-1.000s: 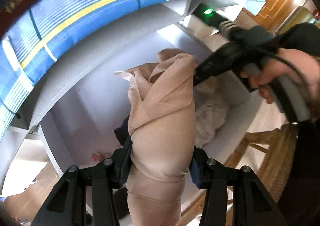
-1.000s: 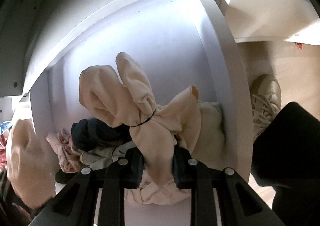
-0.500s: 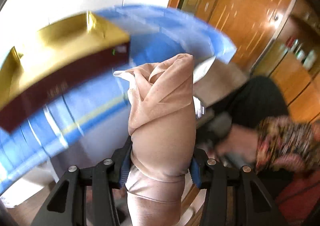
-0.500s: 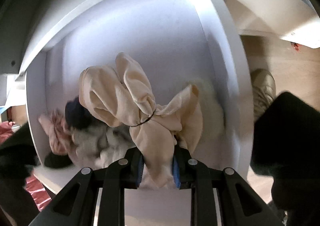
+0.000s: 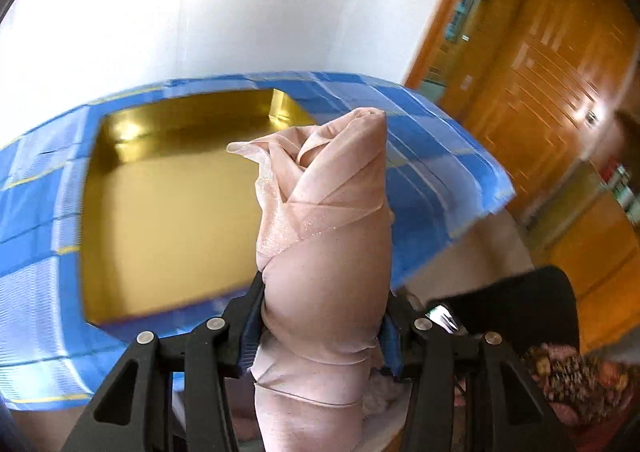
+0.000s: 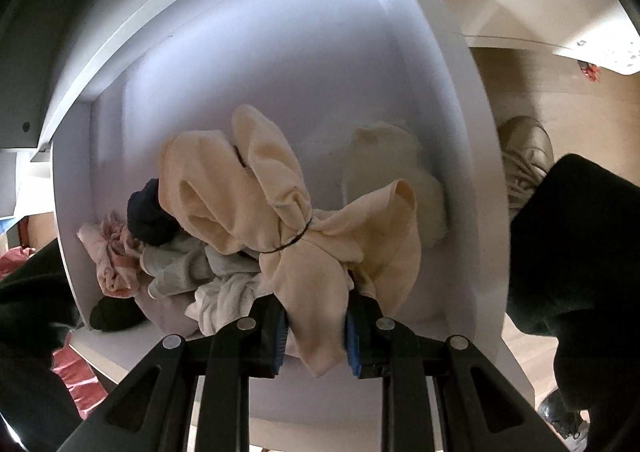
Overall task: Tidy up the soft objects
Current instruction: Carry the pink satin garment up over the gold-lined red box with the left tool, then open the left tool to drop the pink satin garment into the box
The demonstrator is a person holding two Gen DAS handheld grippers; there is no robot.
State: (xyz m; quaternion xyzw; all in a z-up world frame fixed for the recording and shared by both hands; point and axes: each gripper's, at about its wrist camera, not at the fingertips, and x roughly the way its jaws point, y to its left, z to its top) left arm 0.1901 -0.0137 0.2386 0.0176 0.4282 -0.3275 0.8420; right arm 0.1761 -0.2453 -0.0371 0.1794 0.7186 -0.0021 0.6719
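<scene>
Left wrist view: my left tool (image 5: 322,326) pinches a pink cloth roll (image 5: 326,236); next, lower it into the gold box (image 5: 168,208) just ahead.

No readable text, labels, brands, numbers or signs in either view

Obscured: pink fabric roll (image 5: 326,252), lower end cut by frame edge and masking gold tray (image 5: 168,212) right rim; cream garment (image 6: 288,220) covering part of clothes pile (image 6: 180,268); wooden cabinets (image 5: 560,72) motion-blurred; beige shoe (image 6: 524,156) half hidden by compartment wall (image 6: 460,132).
</scene>
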